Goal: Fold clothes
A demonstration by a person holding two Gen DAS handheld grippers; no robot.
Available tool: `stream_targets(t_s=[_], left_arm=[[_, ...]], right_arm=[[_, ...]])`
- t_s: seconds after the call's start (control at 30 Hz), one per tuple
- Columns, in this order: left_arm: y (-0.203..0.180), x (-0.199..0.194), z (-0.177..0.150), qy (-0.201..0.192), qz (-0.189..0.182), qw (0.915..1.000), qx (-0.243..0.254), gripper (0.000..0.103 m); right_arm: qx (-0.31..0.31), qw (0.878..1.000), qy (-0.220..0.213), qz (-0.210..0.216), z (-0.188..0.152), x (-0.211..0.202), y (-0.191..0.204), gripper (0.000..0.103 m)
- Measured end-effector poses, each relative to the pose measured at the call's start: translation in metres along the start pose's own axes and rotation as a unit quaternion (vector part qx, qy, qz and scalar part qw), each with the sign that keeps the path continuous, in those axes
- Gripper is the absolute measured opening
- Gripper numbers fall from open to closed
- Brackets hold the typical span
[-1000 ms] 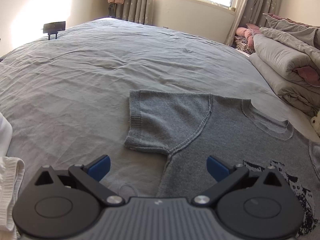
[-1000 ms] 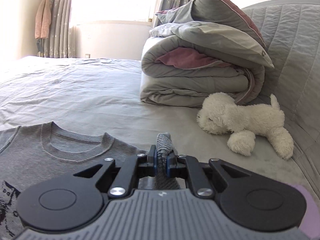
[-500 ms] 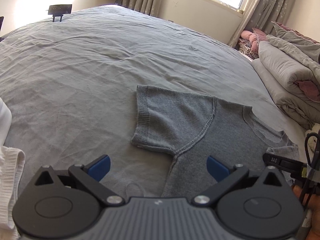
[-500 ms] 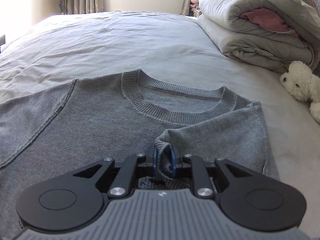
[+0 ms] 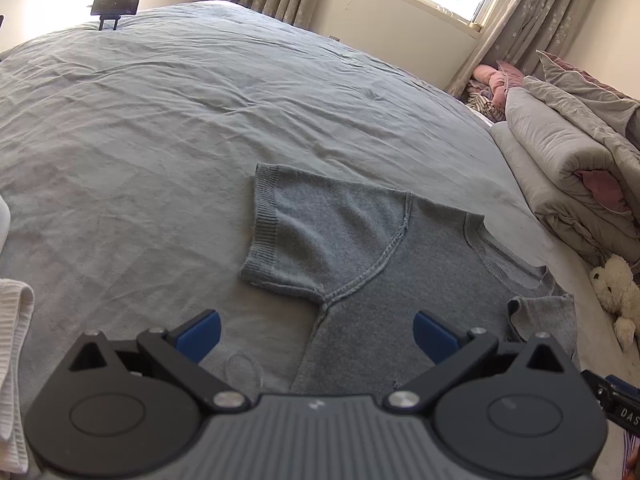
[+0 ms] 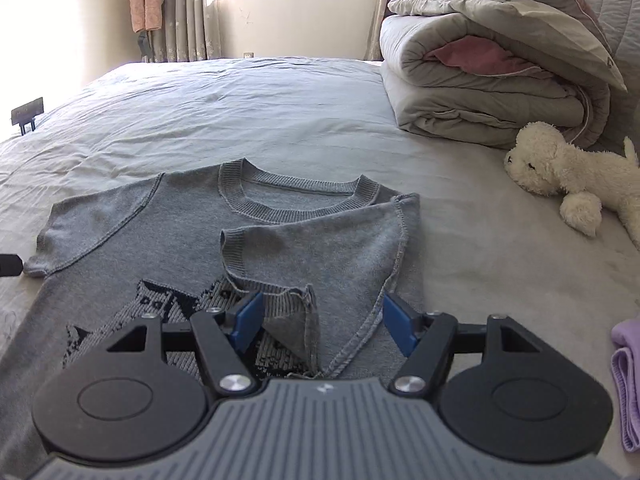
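Left wrist view: my left claw [image 5: 316,334] stands wide open with nothing in it, over the bed [image 5: 160,128] just short of the sweater's [image 5: 360,240] left armpit seam. The left sleeve [image 5: 316,236] lies flat and spread out toward the bed's middle, not yet folded. A white knit cloth [image 5: 16,344] sits at the near left edge.

Right wrist view: my right claw [image 6: 320,322] has just been opening. Its blue pads [image 6: 248,318] are now apart, the right sleeve's [image 6: 320,240] ribbed cuff loose between them and no longer pinched. That sleeve lies folded in across the chest, below the collar [image 6: 296,200]. A rolled duvet [image 6: 492,80] and a plush dog [image 6: 568,176] sit toward the head end, clear of the work.

Judgement: draw the right claw straight back so the pads do not drag the cuff. Then take the left cuff at its ribbing and mirror the fold, keeping the shoulder line square.
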State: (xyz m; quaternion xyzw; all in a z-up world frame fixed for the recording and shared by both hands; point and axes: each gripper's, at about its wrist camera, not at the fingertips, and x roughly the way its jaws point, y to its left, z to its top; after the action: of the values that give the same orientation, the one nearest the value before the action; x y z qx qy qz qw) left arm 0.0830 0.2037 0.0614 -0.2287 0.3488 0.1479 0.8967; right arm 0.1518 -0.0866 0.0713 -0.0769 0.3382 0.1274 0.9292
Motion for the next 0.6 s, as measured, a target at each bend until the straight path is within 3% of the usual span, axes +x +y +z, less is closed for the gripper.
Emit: stream_targets(t_s=[0.17, 0.23, 0.3, 0.33, 0.6], left_arm=[[-0.004, -0.001, -0.003, -0.002, -0.006, 0.9999, 0.016, 0.103], [0.0, -0.001, -0.001, 0.0, -0.003, 1.0, 0.007, 0.103], [0.004, 0.0, 0.001, 0.007, -0.006, 0.9999, -0.006, 0.103], [0.004, 0.0, 0.001, 0.012, -0.01, 0.9998, -0.009, 0.103], [0.004, -0.003, 0.001, 0.017, -0.015, 0.9997, -0.011, 0.103]], right_arm=[[-0.067, 0.998, 0.014, -0.007, 0.006, 0.027, 0.028, 0.069], [-0.05, 0.998, 0.03, -0.015, 0.006, 0.042, 0.026, 0.069], [-0.025, 0.998, 0.056, 0.016, 0.004, 0.053, 0.024, 0.042], [-0.012, 0.997, 0.066, 0.029, 0.003, 0.057, 0.024, 0.006], [0.074, 0.997, 0.029, 0.02, 0.024, 0.045, 0.036, 0.008]])
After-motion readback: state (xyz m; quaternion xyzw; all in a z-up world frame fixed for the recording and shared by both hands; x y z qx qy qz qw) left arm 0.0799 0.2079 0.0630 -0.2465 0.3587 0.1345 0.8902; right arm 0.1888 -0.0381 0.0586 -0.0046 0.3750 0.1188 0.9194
